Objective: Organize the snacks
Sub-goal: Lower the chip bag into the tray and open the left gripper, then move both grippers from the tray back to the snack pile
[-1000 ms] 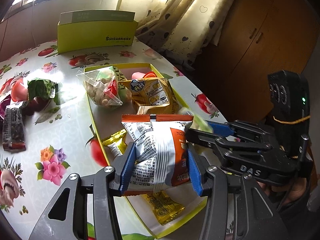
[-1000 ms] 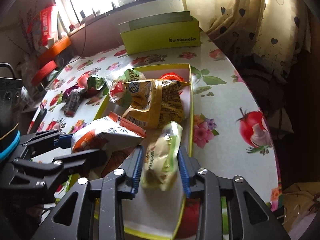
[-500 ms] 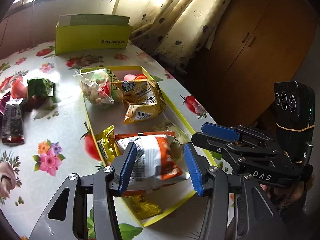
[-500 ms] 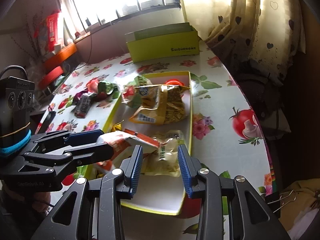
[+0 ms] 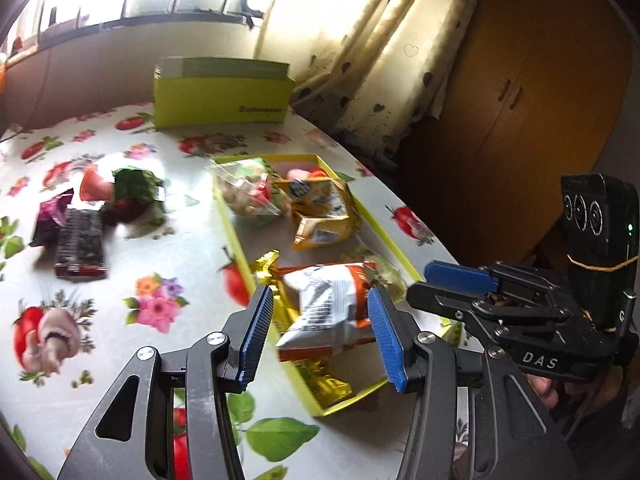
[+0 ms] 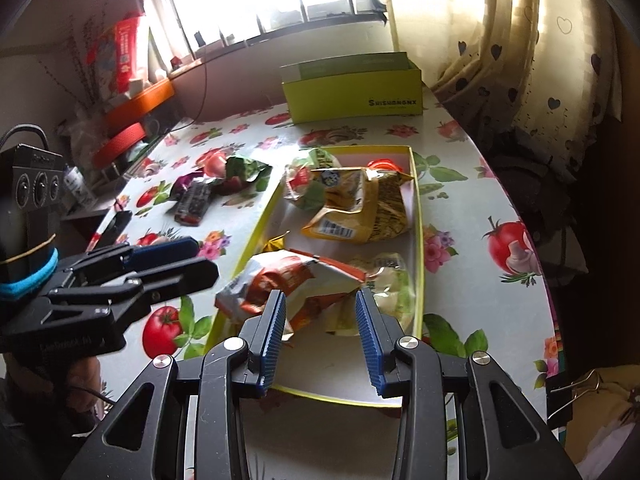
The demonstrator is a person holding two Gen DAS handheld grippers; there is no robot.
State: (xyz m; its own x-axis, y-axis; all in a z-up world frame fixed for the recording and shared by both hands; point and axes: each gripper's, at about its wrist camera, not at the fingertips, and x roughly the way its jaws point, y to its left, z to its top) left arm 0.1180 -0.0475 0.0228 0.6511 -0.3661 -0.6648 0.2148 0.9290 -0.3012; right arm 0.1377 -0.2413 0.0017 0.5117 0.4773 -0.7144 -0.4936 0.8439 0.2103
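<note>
A shallow yellow-rimmed tray lies on the floral table and holds several snack packs. The orange-and-white pack lies in its near half, beside a pale green pack and gold packets. A yellow chip bag and a clear nut bag lie farther in. My left gripper is open above the orange-and-white pack, not touching it. My right gripper is open above the tray's near end, empty.
Loose snacks lie left of the tray: a dark bar, a purple pack and a green-and-red pack. A lime-green box stands at the table's far edge. Curtain and wooden cupboard stand right.
Both grippers have opened and let go: the orange-and-white pack and the pale green pack now lie in the tray. Both grippers have drawn back and up from the tray.
</note>
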